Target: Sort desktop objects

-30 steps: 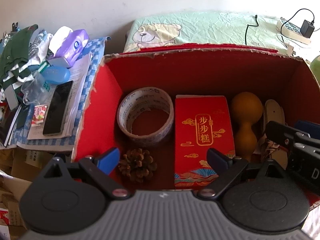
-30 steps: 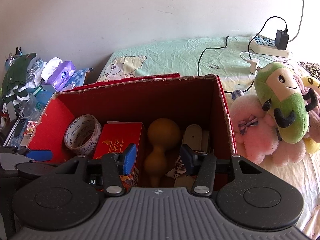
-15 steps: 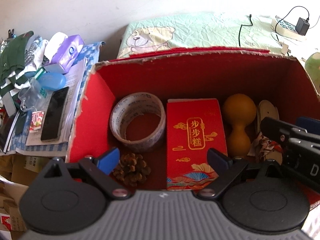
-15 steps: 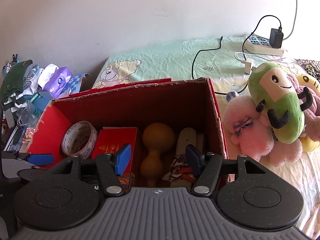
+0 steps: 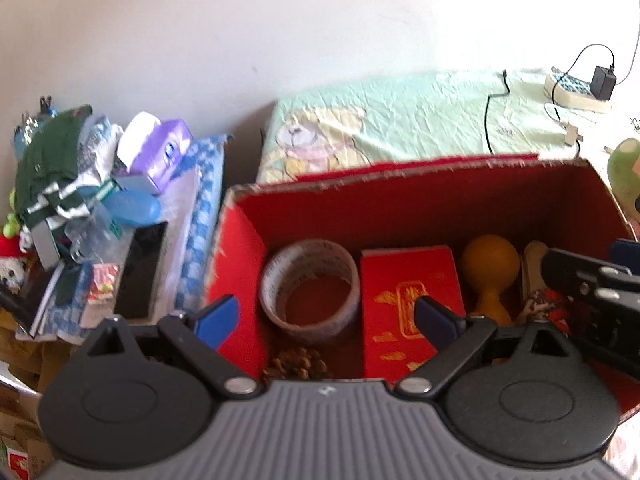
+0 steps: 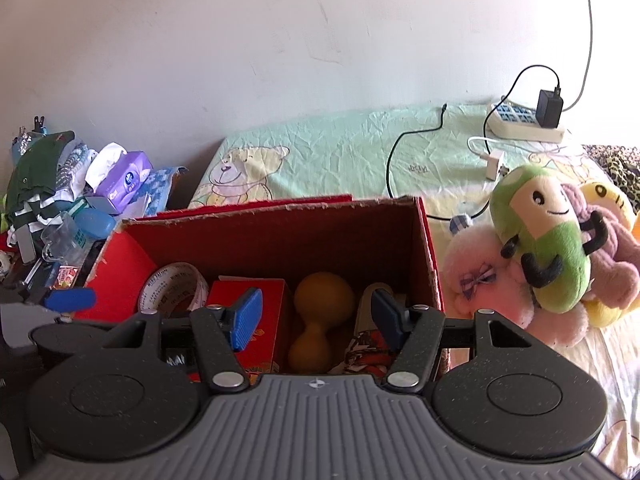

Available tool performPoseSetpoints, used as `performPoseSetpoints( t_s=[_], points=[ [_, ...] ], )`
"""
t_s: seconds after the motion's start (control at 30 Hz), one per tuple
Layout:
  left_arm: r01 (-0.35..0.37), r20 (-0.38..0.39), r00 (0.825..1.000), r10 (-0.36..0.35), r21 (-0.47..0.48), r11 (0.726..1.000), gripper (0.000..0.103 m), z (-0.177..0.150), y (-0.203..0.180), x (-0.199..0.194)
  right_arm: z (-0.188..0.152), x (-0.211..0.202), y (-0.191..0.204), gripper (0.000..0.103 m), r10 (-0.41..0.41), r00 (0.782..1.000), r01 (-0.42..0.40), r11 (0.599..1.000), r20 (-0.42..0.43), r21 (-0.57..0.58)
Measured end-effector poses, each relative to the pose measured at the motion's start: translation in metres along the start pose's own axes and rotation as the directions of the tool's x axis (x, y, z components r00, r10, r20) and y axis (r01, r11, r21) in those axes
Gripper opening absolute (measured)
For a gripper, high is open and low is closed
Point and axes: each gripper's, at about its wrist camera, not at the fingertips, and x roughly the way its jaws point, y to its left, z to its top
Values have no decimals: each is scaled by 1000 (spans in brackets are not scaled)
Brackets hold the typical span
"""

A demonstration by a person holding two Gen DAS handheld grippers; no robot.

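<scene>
Left wrist view: we are pulling back from the red cardboard box [image 5: 240, 256], which is sitting lower in the frame than a second ago, so we judge this round of sorting finished. Both tools are empty: left gripper [image 5: 326, 316] spread wide, right gripper [image 6: 316, 312] likewise parted. Contents, lower centre, left to right:
- tape roll [image 5: 310, 288], translucent ring
- pine cone [image 5: 298, 364], scaly, brown (partly hidden)
- red packet box [image 5: 408, 300], glossy, gold print
- gourd [image 5: 490, 268], smooth, tan, double-bulbed

Right wrist view: plush toys [image 6: 540, 240] are lying at right, outside the box, soft and fuzzy.
</scene>
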Motion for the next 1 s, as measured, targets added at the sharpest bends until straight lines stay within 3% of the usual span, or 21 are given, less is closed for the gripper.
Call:
performPoseSetpoints(
  t_s=[0.3, 0.47, 0.77, 1.0],
  points=[
    [-16, 76, 997, 12, 49, 999, 95, 30, 24, -25, 13, -16, 8, 63, 9, 999, -10, 1000, 47, 8],
    [-120, 146, 984, 97, 159, 980, 97, 34, 27, -41, 16, -22, 11, 63, 17, 998, -19, 1000, 57, 24],
    [3, 67, 998, -9, 95, 995, 98, 12, 19, -42, 4, -20, 15, 64, 17, 1000, -18, 1000, 22, 6],
    [-7, 56, 998, 4, 56, 998, 98, -6, 5, -39, -6, -19, 6, 63, -12, 1000, 12, 1000, -2, 20]
  ],
)
